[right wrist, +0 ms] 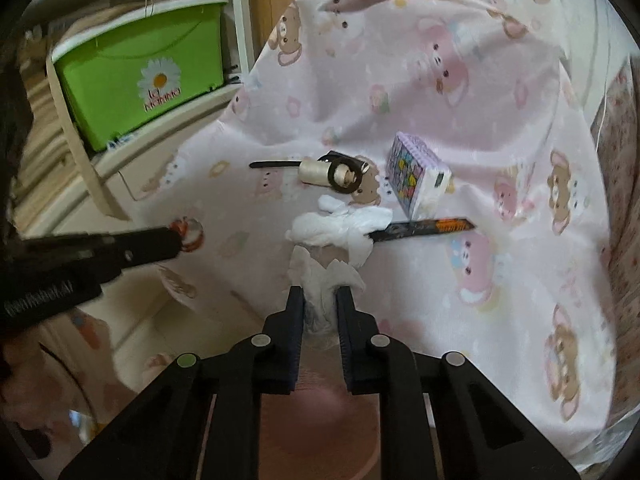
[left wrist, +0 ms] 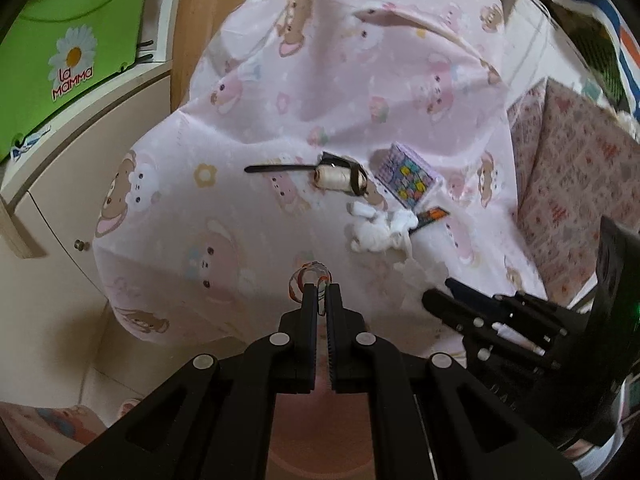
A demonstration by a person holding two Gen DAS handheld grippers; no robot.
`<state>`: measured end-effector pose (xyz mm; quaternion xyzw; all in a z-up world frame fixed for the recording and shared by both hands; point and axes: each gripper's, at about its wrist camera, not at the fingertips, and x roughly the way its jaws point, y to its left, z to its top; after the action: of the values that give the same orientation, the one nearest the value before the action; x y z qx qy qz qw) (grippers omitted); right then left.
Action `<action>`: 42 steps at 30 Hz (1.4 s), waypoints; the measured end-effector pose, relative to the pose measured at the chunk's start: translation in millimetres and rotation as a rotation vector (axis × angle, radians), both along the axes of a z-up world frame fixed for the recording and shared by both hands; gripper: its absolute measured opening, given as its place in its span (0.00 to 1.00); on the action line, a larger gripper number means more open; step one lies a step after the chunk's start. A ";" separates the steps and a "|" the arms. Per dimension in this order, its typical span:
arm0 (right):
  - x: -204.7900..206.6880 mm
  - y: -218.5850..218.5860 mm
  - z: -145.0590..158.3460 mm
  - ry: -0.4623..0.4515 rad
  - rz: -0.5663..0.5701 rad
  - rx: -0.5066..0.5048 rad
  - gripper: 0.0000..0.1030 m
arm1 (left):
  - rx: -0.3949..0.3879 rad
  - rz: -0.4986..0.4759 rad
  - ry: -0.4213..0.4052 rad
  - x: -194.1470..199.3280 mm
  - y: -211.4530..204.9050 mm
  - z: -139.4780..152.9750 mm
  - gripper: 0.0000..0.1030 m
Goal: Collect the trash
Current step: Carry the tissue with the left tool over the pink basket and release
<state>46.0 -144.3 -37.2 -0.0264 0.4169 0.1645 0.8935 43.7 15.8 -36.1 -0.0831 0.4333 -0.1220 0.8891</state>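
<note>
My left gripper [left wrist: 321, 289] is shut on a crinkled clear wrapper with red and white print [left wrist: 307, 276], held above the pink bed sheet; it also shows in the right wrist view [right wrist: 188, 232]. My right gripper [right wrist: 320, 294] is shut on a piece of white tissue [right wrist: 320, 280]. Just beyond it a larger crumpled white tissue [right wrist: 340, 230] lies on the sheet, also in the left wrist view [left wrist: 380, 232]. A black and orange wrapper strip [right wrist: 436, 226] lies partly under that tissue. The right gripper appears in the left wrist view [left wrist: 448, 296].
A lint roller [right wrist: 320, 170] with a black handle and a purple tissue pack [right wrist: 416, 174] lie further back on the pink sheet [right wrist: 480, 120]. A green box [right wrist: 140, 76] sits on a white cabinet [left wrist: 60, 184] to the left. A patterned pillow [left wrist: 572, 184] lies at the right.
</note>
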 end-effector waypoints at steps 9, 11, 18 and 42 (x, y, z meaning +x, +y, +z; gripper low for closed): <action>-15.4 -25.6 9.7 0.045 -0.031 0.129 0.17 | 0.034 -0.050 0.039 -12.0 -14.8 -3.2 0.04; -25.0 -22.4 14.7 0.042 -0.002 0.124 0.17 | 0.022 -0.056 0.062 -14.9 -14.1 -4.2 0.04; -47.7 -5.6 2.1 0.084 0.078 0.043 0.17 | 0.056 -0.077 0.124 -21.6 -20.0 -20.8 0.04; -31.0 2.7 -148.6 0.511 -0.004 -0.100 0.20 | 0.163 -0.123 0.476 -1.4 -40.4 -148.7 0.05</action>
<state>15.0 -141.6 -185.8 -0.0272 0.6366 0.1434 0.7573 42.3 -24.6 -184.8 -0.0110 0.6430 -0.1177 0.7567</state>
